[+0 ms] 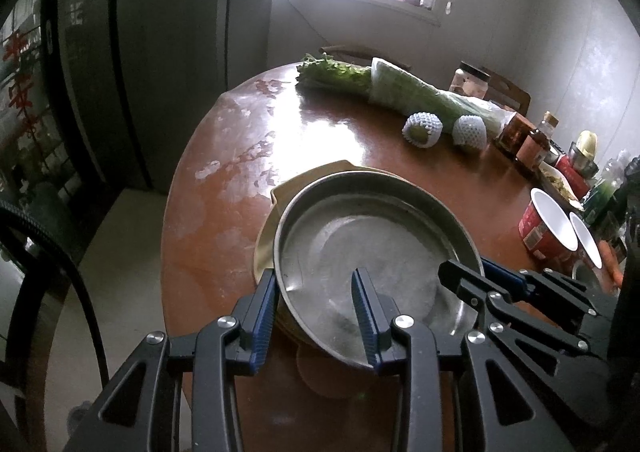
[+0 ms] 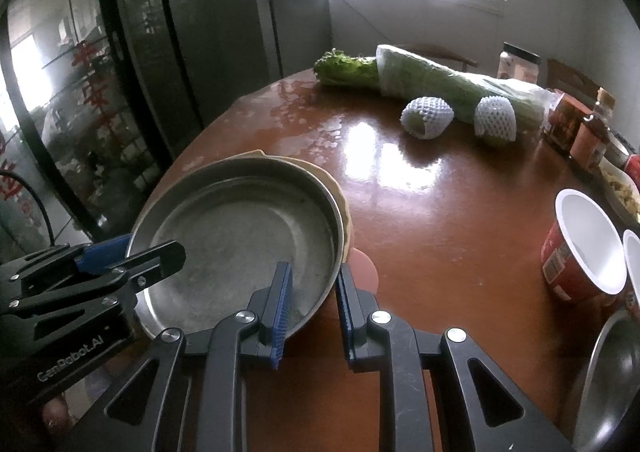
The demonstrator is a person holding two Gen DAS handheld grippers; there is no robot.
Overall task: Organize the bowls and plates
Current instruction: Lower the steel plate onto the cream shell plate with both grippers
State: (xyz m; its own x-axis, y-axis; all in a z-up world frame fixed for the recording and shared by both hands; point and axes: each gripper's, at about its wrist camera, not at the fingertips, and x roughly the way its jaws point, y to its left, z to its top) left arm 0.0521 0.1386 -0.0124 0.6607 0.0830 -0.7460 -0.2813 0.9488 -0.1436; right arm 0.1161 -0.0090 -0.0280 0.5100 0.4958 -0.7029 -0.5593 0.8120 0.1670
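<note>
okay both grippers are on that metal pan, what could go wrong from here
The left gripper and right gripper each pinch only the thin rim of the metal pan, so it might slip or tilt. The tan plate beneath may get dragged. The red paper bowl stands close by.

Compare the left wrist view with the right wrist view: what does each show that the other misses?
Only the left wrist view shows the carrot at the far right edge. Only the right wrist view shows a steel bowl at the lower right corner. Both show the metal plate stacked on a beige plate, with each hand-held gripper, left and right, clamped over its rim, plus the bagged lettuce, two foam-netted fruits and red paper cups.
</note>
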